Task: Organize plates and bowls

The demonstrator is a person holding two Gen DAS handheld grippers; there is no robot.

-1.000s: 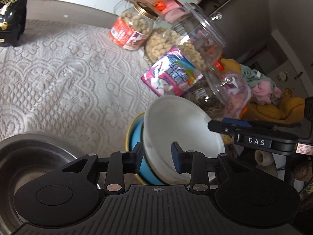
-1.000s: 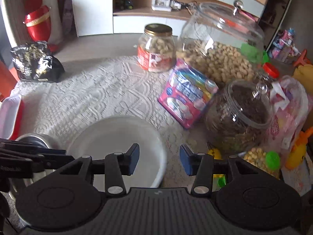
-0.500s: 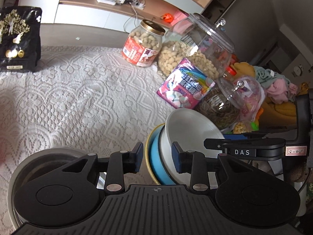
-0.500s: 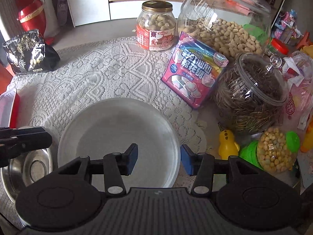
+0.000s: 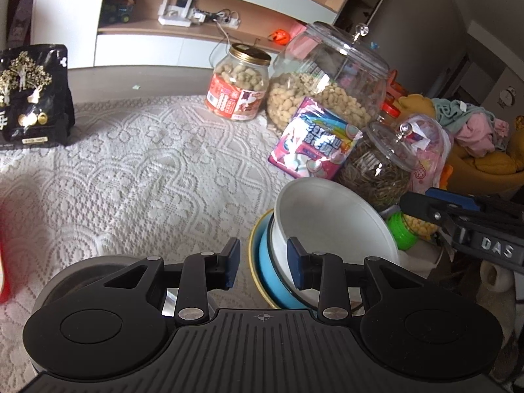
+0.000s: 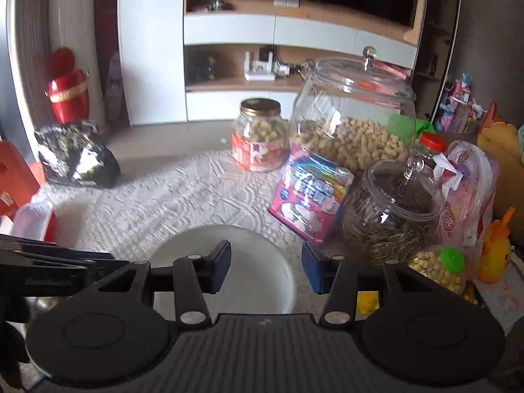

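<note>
Currently: left gripper [image 5: 262,263] open, empty, above white bowl [image 5: 327,216] stacked in blue bowl [image 5: 271,281]. Right gripper [image 6: 266,268] open, empty. Seed jar [image 5: 376,170] at 1 o'clock.

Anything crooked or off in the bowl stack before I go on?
Yes: the white bowl sits tilted in the blue bowl, leaning toward the seed jar rather than nesting flat. No spill or damage shows.

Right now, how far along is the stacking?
Done: white bowl sits nested in the blue bowl and a yellow-rimmed dish. In hand: nothing; the left hand-held gripper and right hand-held gripper are both open. Left: the steel bowl sits apart on the lace cloth.
</note>
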